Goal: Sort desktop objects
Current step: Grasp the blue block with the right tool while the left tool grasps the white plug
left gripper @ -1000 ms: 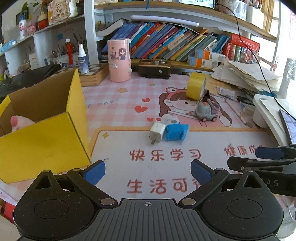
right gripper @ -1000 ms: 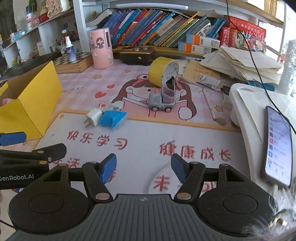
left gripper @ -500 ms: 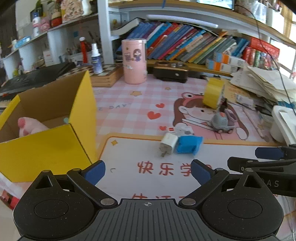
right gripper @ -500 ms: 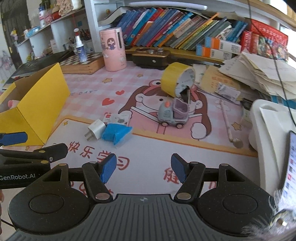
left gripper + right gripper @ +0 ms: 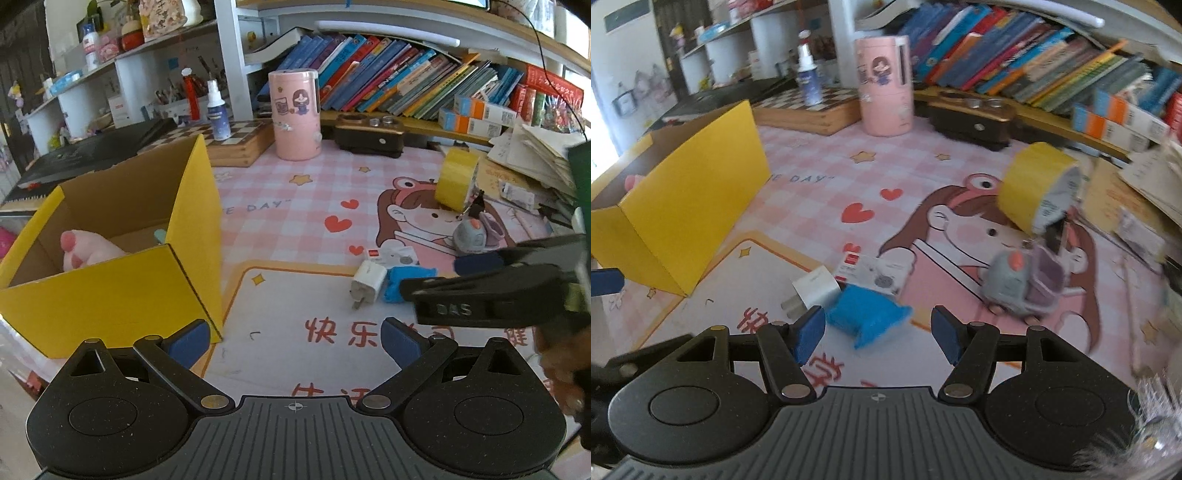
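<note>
A blue block (image 5: 866,319) lies on the pink desk mat beside a white charger plug (image 5: 812,290) and a small white card pack (image 5: 873,275). My right gripper (image 5: 879,332) hangs open just short of the blue block, nothing between its pads. In the left wrist view the same blue block (image 5: 400,282) is partly hidden behind the right gripper's black finger (image 5: 480,291). My left gripper (image 5: 295,338) is open and empty over the mat, next to a yellow cardboard box (image 5: 110,291) holding a pink plush toy (image 5: 85,251). A grey toy car (image 5: 1015,286) and a yellow tape roll (image 5: 1030,188) sit further right.
A pink cylindrical holder (image 5: 295,114), a dark case (image 5: 369,134), a chessboard box (image 5: 236,142) with a spray bottle (image 5: 216,110) and a shelf of books (image 5: 388,85) line the back. Loose papers (image 5: 535,155) pile up at the right.
My right gripper has swung left and forward toward the blue block, which now lies just ahead of its pads. The left wrist view has turned, and the right gripper now crosses it.
</note>
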Demonstrator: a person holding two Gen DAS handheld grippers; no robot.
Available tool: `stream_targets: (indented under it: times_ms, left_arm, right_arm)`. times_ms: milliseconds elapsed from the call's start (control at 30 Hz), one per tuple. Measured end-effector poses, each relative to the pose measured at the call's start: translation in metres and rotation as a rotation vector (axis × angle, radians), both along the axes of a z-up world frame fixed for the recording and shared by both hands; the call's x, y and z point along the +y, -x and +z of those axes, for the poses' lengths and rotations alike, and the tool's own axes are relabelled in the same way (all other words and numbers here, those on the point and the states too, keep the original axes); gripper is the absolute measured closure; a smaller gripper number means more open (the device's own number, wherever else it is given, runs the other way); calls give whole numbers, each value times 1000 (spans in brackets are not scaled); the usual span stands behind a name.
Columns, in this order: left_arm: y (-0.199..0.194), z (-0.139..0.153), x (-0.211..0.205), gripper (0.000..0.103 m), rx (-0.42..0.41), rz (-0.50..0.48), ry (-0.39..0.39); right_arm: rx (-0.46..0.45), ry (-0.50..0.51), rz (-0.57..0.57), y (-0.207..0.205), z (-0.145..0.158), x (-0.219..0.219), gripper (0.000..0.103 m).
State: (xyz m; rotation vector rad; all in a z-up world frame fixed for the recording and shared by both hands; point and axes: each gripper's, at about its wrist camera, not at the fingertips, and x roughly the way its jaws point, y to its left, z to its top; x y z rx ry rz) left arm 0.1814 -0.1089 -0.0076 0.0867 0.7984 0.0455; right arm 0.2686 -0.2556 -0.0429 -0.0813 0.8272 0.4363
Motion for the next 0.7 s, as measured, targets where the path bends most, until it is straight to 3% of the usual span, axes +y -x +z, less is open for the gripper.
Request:
stream_targets:
  times_ms: [200, 333, 367, 700]
  left_arm:
    - [-4, -1, 0, 3, 10, 7, -7]
    - [-9, -3, -2, 3, 20, -2, -5]
    - [-11, -4, -4, 3, 22, -10, -5]
    - [-38, -15, -13, 4, 42, -48, 49]
  right_arm:
    - [37, 3, 27, -15, -13, 7, 44]
    - [30, 1, 29, -16, -14, 5, 61]
    - [26, -5, 29, -15, -13, 3, 74]
    - [2, -47, -127, 0, 5, -43, 76]
